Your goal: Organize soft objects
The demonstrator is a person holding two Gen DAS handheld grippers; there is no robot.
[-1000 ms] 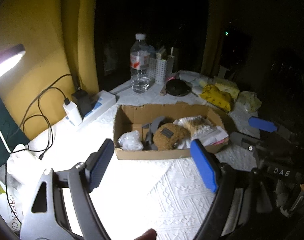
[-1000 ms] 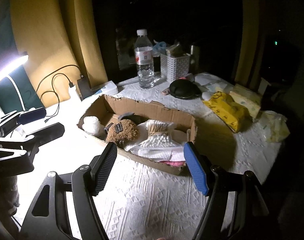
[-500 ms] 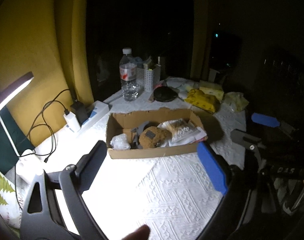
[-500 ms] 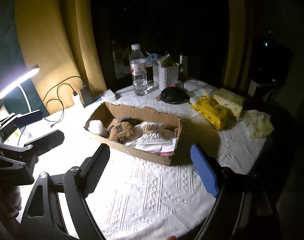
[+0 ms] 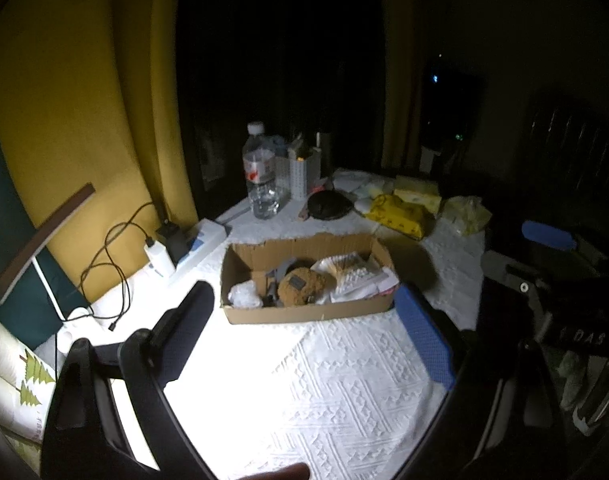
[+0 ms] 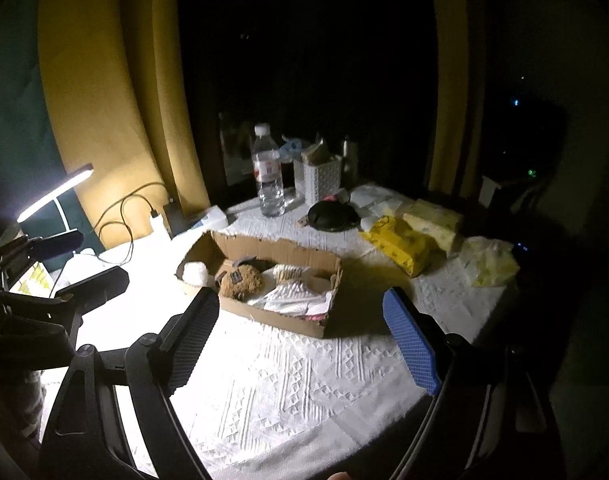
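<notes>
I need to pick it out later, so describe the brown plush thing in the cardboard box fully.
The brown plush is a rounded, fuzzy, curly-textured lump with a small dark rectangular patch on top. It lies inside the cardboard box, left of centre, against white crumpled packets on its right and a white wad on its left. Neither gripper touches it.

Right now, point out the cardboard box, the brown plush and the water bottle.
cardboard box [image 5: 304,314]: left wrist view, front wall.
brown plush [image 6: 242,280]: right wrist view, fuzzy body.
water bottle [image 6: 269,176]: right wrist view, label.

Two black plastic handheld grippers with blue pads

The left gripper [image 5: 304,334] and right gripper [image 6: 304,340] have black frames; their fingers [image 5: 422,336] wear blue textured rubber pads. Silver screw [image 5: 523,287] and white "DAS" lettering at 3 o'clock.
</notes>
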